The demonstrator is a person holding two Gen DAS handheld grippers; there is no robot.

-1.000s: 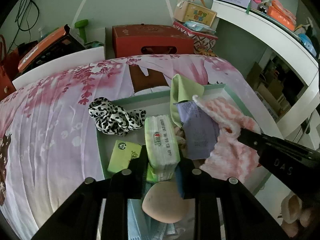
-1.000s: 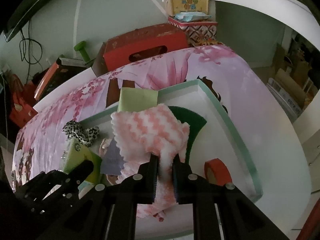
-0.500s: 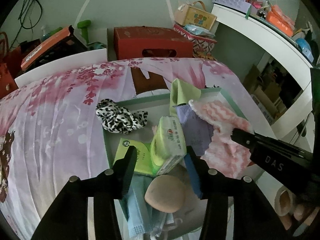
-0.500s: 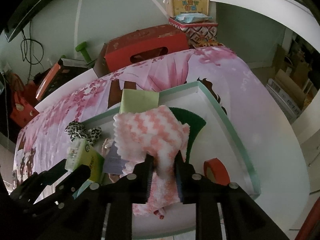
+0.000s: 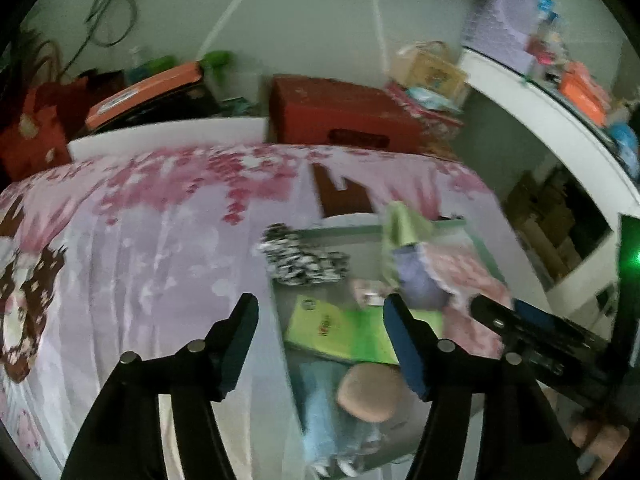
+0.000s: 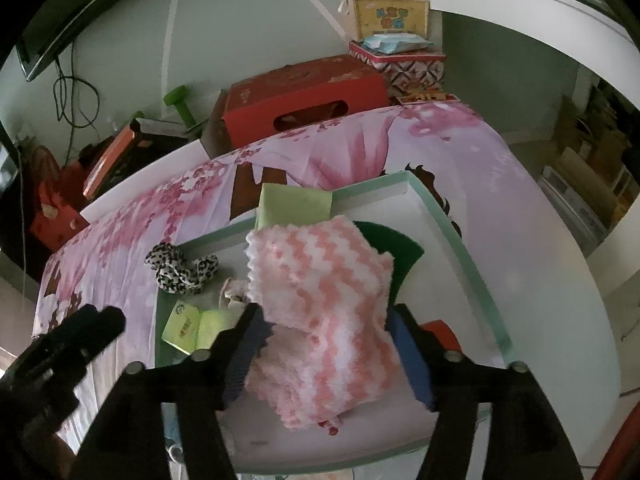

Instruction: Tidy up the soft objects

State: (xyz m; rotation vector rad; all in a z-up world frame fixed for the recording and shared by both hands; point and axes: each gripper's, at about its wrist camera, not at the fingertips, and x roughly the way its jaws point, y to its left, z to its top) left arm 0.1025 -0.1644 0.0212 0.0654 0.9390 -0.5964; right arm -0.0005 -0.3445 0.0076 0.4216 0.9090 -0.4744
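Note:
A white tray with a mint rim lies on the pink floral cloth. In it are a pink-and-white zigzag towel, a leopard-print scrunchie, green tissue packs, a light green cloth and a dark green cloth. My right gripper is open, its jaws apart on either side of the towel. My left gripper is open and empty, above the tray's left edge near the tissue packs, a beige sponge and a lilac cloth.
A red box stands behind the table, with patterned boxes to its right. A roll of orange tape lies in the tray's right part. A white curved counter runs along the right. Orange-lidded cases sit at back left.
Both grippers have opened. The left let go of the tissue pack, which now lies flat, and drew back to the left. The right let go of the towel, which rests in the tray.

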